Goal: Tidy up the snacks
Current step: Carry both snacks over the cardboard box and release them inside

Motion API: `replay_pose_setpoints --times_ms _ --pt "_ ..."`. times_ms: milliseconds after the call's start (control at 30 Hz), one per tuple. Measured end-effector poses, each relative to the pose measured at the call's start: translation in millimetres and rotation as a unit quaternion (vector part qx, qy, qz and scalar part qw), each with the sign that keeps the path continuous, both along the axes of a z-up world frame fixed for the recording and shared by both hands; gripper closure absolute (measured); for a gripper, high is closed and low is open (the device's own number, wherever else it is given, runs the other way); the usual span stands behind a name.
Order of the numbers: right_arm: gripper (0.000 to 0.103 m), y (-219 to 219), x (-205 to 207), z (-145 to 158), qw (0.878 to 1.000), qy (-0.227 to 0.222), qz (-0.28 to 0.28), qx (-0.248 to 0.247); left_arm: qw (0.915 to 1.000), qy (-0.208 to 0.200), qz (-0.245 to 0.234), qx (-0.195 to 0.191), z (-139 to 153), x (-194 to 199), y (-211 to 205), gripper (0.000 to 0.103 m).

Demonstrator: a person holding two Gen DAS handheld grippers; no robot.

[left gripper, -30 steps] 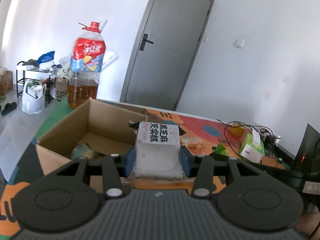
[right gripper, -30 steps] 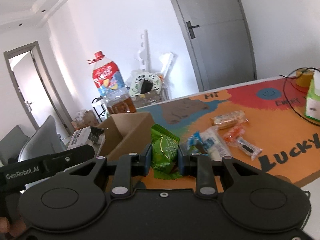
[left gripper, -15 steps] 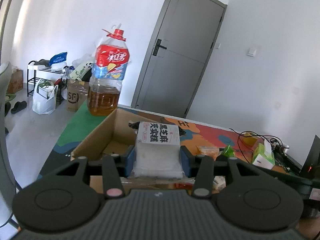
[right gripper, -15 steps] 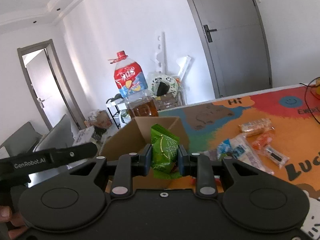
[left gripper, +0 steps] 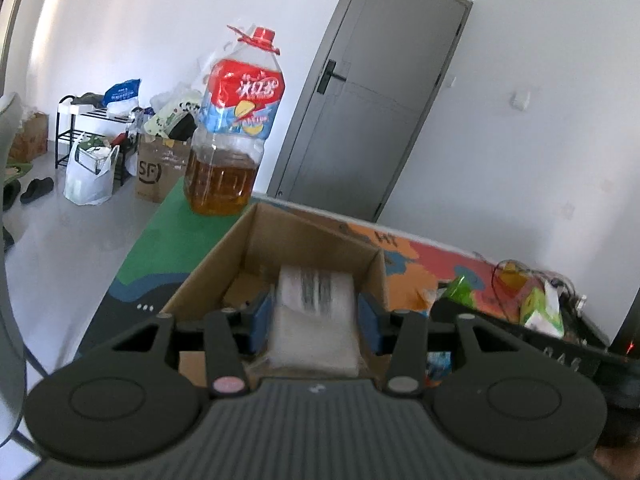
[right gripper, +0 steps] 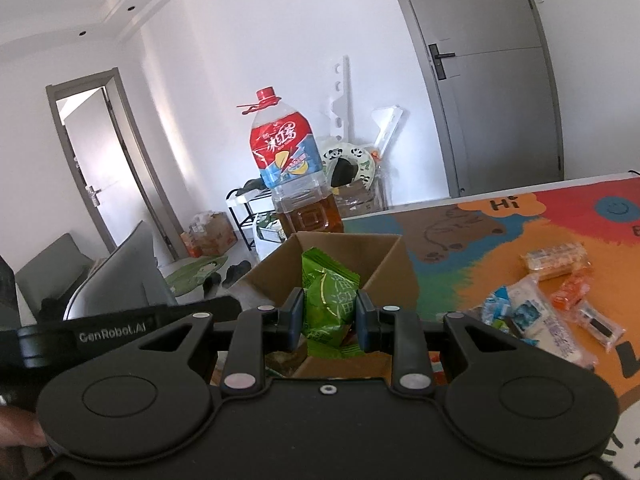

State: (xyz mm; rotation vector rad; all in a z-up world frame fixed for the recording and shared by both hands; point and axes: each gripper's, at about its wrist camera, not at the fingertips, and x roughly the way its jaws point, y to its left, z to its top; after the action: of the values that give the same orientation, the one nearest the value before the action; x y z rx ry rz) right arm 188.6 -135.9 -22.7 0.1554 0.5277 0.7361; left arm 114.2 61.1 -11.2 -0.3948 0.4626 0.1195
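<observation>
My left gripper (left gripper: pixel 314 316) is opening over the cardboard box (left gripper: pixel 280 240), and the white snack pack (left gripper: pixel 314 312) between its blue pads looks blurred, as if already slipping loose. I judge the risk here is a bad landing: the pack is bulky, and if it tips as it leaves the pads it could catch the box's near wall and slide out onto the tabletop (left gripper: pixel 168 236) instead of settling inside. The box sits near the tabletop's left end, just beside a big bottle of amber drink (left gripper: pixel 234 136), so a nudge from either gripper could also shove the light box toward that edge.

My right gripper (right gripper: pixel 328 312) is clamped narrowly on a green snack packet (right gripper: pixel 326 300), held over the same box's opening. With both grippers crowding one box, I could knock them together or drop the green packet onto the white one before it settles.

The white pack is soft, translucent plastic with a dark printed label. The green packet is crinkly foil with pale lettering. More wrapped snacks (right gripper: pixel 552 304) lie loose on the colourful tabletop to the right.
</observation>
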Motion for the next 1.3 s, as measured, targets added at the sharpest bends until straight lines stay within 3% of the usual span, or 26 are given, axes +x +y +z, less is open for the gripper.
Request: replay_pose_setpoints --times_ms 100,533,600,667,767,1300 --pt "0.076 7 3 0 1.0 0.002 0.007 -0.003 0.9999 -0.007 0.007 -0.005 3 -1 6 0.036" --pt "0.074 42 5 -1 0.999 0.005 0.032 -0.015 0.9963 -0.008 0.085 -0.015 -5 -33 37 0.019" --pt "0.071 45 1 1 0.999 -0.001 0.027 -0.021 0.9955 -0.014 0.091 -0.022 -6 -38 40 0.014" --pt "0.052 45 -1 3 1.0 -0.005 0.015 -0.024 0.9945 -0.026 0.097 -0.028 -7 -44 43 0.007" --pt "0.029 42 -7 8 1.0 -0.021 0.0 -0.02 0.9938 -0.024 0.107 -0.02 -6 -49 43 0.006" --pt "0.009 10 -22 10 0.998 -0.027 -0.025 -0.041 0.9946 0.004 0.102 -0.018 -6 -56 31 0.006"
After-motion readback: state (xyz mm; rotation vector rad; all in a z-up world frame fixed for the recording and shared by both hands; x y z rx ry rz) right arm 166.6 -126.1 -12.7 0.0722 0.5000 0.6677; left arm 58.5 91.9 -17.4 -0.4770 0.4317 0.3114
